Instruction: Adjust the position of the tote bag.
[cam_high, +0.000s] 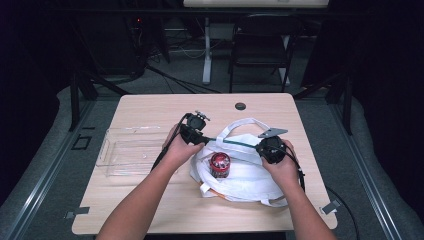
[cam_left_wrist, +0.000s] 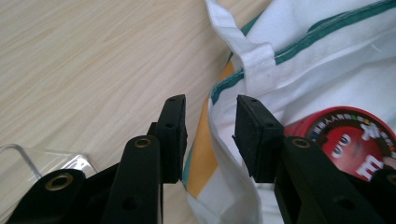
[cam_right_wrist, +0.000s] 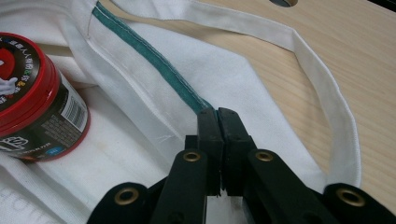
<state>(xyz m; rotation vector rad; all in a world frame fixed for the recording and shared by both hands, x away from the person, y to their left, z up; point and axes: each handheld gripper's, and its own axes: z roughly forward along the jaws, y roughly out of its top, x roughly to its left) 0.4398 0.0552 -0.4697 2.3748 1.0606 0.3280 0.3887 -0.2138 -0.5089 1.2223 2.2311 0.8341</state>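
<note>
A white cloth bag (cam_high: 247, 177) with green trim lies on the wooden table (cam_high: 150, 107). A red-lidded can (cam_high: 220, 165) rests in its open mouth. My left gripper (cam_high: 204, 141) is at the bag's left rim. In the left gripper view it (cam_left_wrist: 210, 135) stands open, with the bag's edge (cam_left_wrist: 219, 116) loose between the pads and the can (cam_left_wrist: 355, 140) just to the right. My right gripper (cam_high: 259, 147) holds the right side of the mouth. In the right gripper view it (cam_right_wrist: 218, 116) is shut on the green-trimmed rim (cam_right_wrist: 154, 60), and the can (cam_right_wrist: 32, 107) lies to the left.
A clear plastic tray (cam_high: 130, 150) sits on the table left of the bag, and its corner (cam_left_wrist: 42, 158) shows beside the left jaw. The bag's handle (cam_right_wrist: 327, 93) loops over bare wood. A cable hole (cam_high: 240, 106) marks the far edge, with a chair (cam_high: 260, 45) beyond.
</note>
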